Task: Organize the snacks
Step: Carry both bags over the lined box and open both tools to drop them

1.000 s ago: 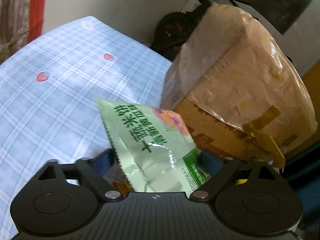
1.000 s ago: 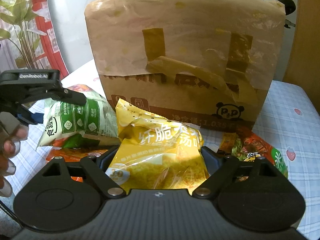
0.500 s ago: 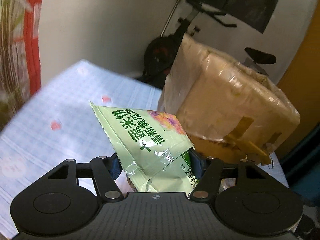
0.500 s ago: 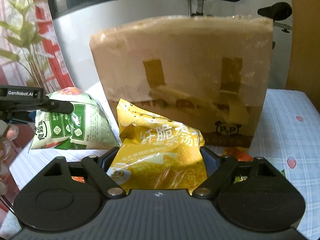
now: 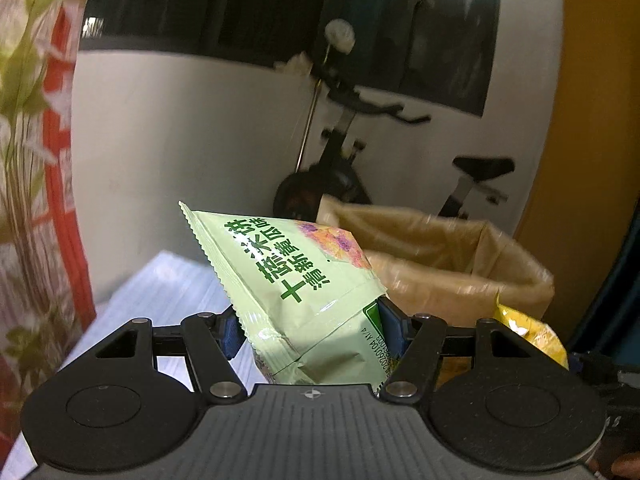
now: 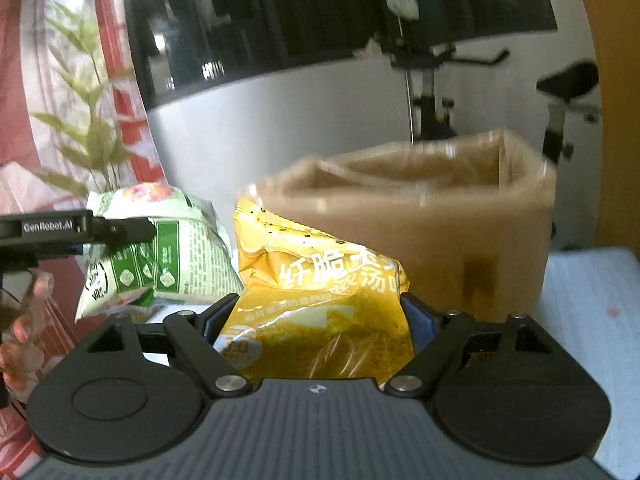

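Note:
My left gripper (image 5: 312, 330) is shut on a pale green snack packet (image 5: 296, 280) with green lettering, held up in the air. My right gripper (image 6: 316, 320) is shut on a yellow snack packet (image 6: 320, 304), also lifted. A brown paper bag (image 6: 440, 216) stands open-topped on the table just beyond both packets; its mouth shows in both views. In the right wrist view the green snack packet (image 6: 160, 252) hangs at the left in the other gripper. The yellow snack packet (image 5: 528, 332) peeks in at the right of the left wrist view.
A blue-checked tablecloth (image 6: 592, 300) covers the table. An exercise bike (image 5: 348, 160) stands behind the bag against a white wall. A plant (image 6: 84, 132) and a red patterned hanging are at the left. A person's hand (image 6: 24, 320) shows at the left edge.
Both grippers have risen with their packets, so the bag's open top now comes into sight. The loose snacks on the table have dropped out of view.

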Motion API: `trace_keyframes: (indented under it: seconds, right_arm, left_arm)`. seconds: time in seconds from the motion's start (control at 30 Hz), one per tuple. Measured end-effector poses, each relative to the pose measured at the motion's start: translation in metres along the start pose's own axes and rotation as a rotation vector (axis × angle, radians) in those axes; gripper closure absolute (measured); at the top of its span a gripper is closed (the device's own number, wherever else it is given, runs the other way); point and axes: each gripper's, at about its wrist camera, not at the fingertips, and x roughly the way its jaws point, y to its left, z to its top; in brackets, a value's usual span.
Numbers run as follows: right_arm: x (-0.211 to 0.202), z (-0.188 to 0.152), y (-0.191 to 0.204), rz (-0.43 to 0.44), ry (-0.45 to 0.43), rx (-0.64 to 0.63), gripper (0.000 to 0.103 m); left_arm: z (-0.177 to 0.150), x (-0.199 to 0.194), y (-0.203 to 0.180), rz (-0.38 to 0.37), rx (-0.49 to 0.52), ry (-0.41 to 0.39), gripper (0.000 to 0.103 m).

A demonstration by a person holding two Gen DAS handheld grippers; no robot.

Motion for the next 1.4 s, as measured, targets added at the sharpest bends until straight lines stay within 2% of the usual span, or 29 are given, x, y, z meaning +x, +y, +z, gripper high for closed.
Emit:
trace_keyframes:
  seconds: [0.27, 0.5, 0.7, 0.87, 1.07, 1.23, 1.4]
  right_arm:
    - [-0.017, 0.052, -0.006, 0.002, -0.146, -0.032, 0.017]
    - [0.008, 0.089, -0.023, -0.023, -0.221, -0.087, 0.017]
    - [0.064, 0.096, -0.050, -0.111, -0.176, -0.118, 0.017]
    - [0.095, 0.095, -0.065, -0.149, -0.116, -0.112, 0.016]
    - [0.106, 0.091, -0.074, -0.198, -0.099, -0.122, 0.006]
    - [0.089, 0.089, -0.082, -0.174, -0.116, -0.092, 0.006]
    - [0.065, 0.087, -0.086, -0.146, -0.125, -0.059, 0.006]
  left_arm:
    - [0.040, -0.010, -0.024, -0.034, 0.045, -0.126, 0.035]
    - [0.072, 0.018, -0.057, -0.057, 0.120, -0.189, 0.035]
    - [0.091, 0.073, -0.088, -0.061, 0.193, -0.155, 0.035]
    - [0.093, 0.118, -0.103, -0.039, 0.243, -0.099, 0.035]
    - [0.084, 0.161, -0.097, -0.034, 0.185, -0.005, 0.030]
    - [0.078, 0.160, -0.094, -0.027, 0.210, -0.030, 0.016]
    - [0.079, 0.141, -0.086, -0.043, 0.195, -0.036, 0.016]
